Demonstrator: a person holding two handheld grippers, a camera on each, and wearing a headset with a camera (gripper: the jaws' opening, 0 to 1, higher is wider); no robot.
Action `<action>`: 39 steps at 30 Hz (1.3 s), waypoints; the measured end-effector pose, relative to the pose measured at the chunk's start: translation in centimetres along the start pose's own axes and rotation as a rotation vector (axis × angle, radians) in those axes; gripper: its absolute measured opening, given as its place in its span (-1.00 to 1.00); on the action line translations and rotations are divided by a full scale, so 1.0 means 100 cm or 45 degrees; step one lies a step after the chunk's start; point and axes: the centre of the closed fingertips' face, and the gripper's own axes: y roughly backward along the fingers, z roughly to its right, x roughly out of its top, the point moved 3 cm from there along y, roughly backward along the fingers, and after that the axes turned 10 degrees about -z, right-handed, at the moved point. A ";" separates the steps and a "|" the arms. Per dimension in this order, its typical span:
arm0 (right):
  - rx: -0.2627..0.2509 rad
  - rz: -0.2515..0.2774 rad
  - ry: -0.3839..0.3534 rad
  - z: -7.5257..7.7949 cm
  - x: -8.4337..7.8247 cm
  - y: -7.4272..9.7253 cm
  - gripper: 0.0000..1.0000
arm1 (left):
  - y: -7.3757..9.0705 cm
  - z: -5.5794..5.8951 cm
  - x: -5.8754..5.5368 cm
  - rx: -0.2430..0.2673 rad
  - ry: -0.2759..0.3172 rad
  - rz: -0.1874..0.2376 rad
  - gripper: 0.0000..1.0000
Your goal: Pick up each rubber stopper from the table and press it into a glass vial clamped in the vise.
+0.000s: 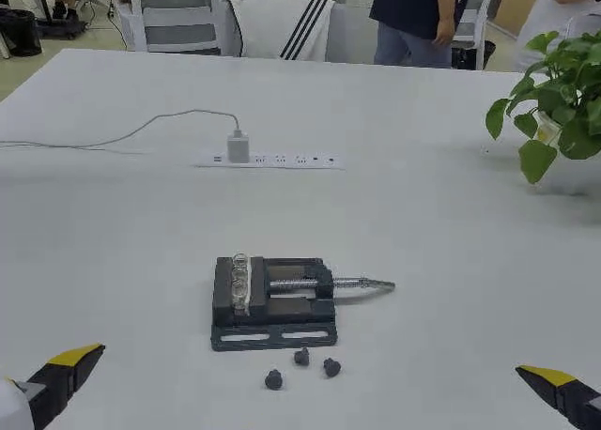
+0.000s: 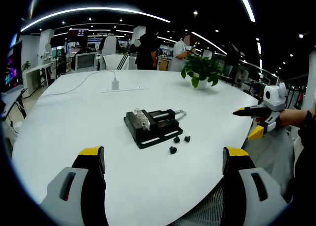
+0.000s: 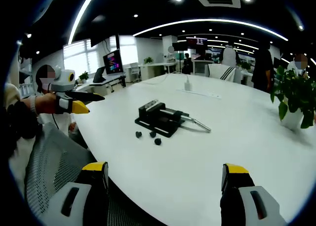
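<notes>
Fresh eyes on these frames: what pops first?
A black metal vise sits central on the white table, clear glass vials clamped in it. Three small dark rubber stoppers lie loose just in front; a leafy green plant stands at far right.

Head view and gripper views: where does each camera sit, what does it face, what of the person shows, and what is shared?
Head view: on the headset, looking down at the vise; left gripper and right gripper at bottom corners.
Left gripper view: at the table edge, facing the vise between its open jaws; right gripper at right.
Right gripper view: the same, from the other side; left gripper at left.
Shared: vise and three stoppers.
</notes>
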 end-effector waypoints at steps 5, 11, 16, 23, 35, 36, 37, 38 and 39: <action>-0.010 0.001 0.029 0.001 0.008 -0.006 0.84 | -0.002 0.000 -0.003 0.004 -0.009 -0.006 0.98; -0.018 -0.006 0.051 0.004 0.016 -0.016 0.78 | -0.004 0.004 -0.006 -0.002 -0.004 -0.007 0.98; -0.031 -0.005 0.052 0.007 0.024 -0.027 0.72 | -0.003 0.003 -0.007 0.008 -0.004 -0.003 0.98; -0.083 0.019 0.026 0.008 0.043 -0.044 0.56 | -0.002 -0.002 -0.007 0.022 0.011 0.010 0.98; -0.096 -0.079 0.041 -0.001 0.052 -0.083 0.34 | -0.003 -0.004 -0.006 0.024 0.021 0.026 0.98; -0.090 -0.097 0.052 -0.003 0.051 -0.088 0.30 | -0.003 -0.003 -0.006 0.023 0.022 0.028 0.98; -0.084 -0.103 0.055 -0.005 0.051 -0.091 0.25 | -0.003 -0.003 -0.006 0.022 0.024 0.029 0.98; -0.079 -0.105 0.055 -0.006 0.052 -0.095 0.22 | -0.003 -0.003 -0.006 0.021 0.026 0.030 0.98; -0.069 -0.112 0.060 -0.008 0.052 -0.100 0.21 | -0.003 -0.003 -0.005 0.022 0.028 0.032 0.98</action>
